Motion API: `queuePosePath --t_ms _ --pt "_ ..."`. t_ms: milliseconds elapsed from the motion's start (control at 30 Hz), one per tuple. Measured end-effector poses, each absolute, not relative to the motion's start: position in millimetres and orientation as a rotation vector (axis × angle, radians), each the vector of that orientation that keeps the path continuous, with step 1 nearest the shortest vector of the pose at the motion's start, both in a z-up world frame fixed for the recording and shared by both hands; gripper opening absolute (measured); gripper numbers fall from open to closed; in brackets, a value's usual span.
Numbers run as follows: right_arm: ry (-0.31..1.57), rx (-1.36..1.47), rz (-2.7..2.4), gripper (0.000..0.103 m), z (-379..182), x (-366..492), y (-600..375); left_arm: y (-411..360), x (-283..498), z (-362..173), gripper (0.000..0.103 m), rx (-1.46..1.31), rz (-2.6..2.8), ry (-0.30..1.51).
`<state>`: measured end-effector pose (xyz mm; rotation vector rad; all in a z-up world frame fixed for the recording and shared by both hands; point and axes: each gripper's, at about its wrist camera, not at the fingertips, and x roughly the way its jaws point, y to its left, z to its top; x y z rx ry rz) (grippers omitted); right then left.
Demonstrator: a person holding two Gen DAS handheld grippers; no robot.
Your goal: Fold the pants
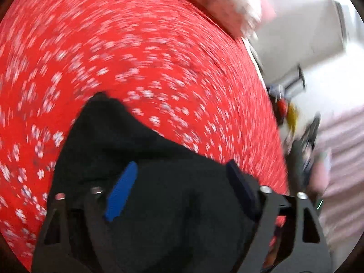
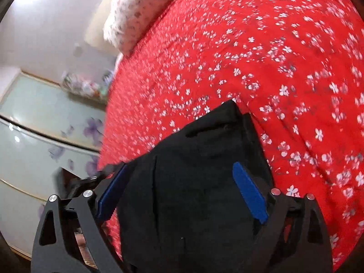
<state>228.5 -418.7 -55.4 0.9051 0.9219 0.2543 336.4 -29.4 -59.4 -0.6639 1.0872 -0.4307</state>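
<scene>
Black pants [image 2: 193,170] lie bunched on a red bedspread with small white flowers [image 2: 273,68], directly under both grippers; the dark cloth fills the space between each pair of blue pads. Left gripper [image 1: 179,188]: jaws spread, pads clear of the cloth as far as the blurred view shows, no pinch visible. Right gripper [image 2: 182,188]: jaws spread wide, one blue pad [image 2: 249,191] over the cloth, the other at the cloth's edge; nothing clamped. A pale flowered pillow [image 2: 141,11] sits at the far edge of the bed, well apart from the work. Judged step: getting a fresh hold on the pants to draw a fold over. To do it well, each gripper ought to settle on a true edge or corner, not the middle of the heap, and catch every layer there, with none of the spread beneath. Close both holds before lifting, keep the two hands level so the fold line stays straight, and lay the cloth down flat.
</scene>
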Motion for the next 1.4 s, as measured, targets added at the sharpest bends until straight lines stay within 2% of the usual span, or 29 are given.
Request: queuePosePath --t_ms 100,133,233,367,500,700,900,1000,1100,1200,1267,1400 --pt "0.939 0.833 0.255 0.094 -49 228 -412 -28 333 -53 0.079 -0.654 -0.432 1.080" --pt "0.940 0.806 0.262 0.094 -42 226 -410 -30 326 -43 0.089 -0.616 -0.451 1.066" --pt "0.886 0.809 0.384 0.094 -19 201 -413 -29 294 -11 0.101 -0.540 -0.548 0.971" --pt "0.860 0.759 0.518 0.095 -1 147 -404 -34 232 19 0.101 -0.387 -0.660 0.880" --pt "0.887 0.654 0.487 0.095 -2 123 -389 -44 189 9 0.101 -0.266 -0.632 0.861" --pt "0.885 0.618 0.411 0.096 -29 116 -373 -64 179 -49 0.101 -0.150 -0.489 0.973" --pt "0.808 0.616 0.419 0.099 -36 110 -371 -77 168 -50 0.101 -0.055 -0.423 0.917" --pt "0.803 0.597 0.433 0.099 -20 108 -375 -72 158 -40 0.101 0.023 -0.407 0.889" --pt "0.723 0.624 0.398 0.099 4 116 -402 -63 145 -31 0.101 0.080 -0.363 0.825" --pt "0.784 0.676 0.350 0.090 -4 144 -427 -56 131 -24 0.101 0.097 -0.332 0.783" --pt "0.845 0.694 0.323 0.080 -17 161 -437 -51 123 -22 0.101 0.122 -0.323 0.759" --pt "0.957 0.692 0.282 0.077 -45 181 -445 -51 114 -22 0.101 0.169 -0.317 0.734"
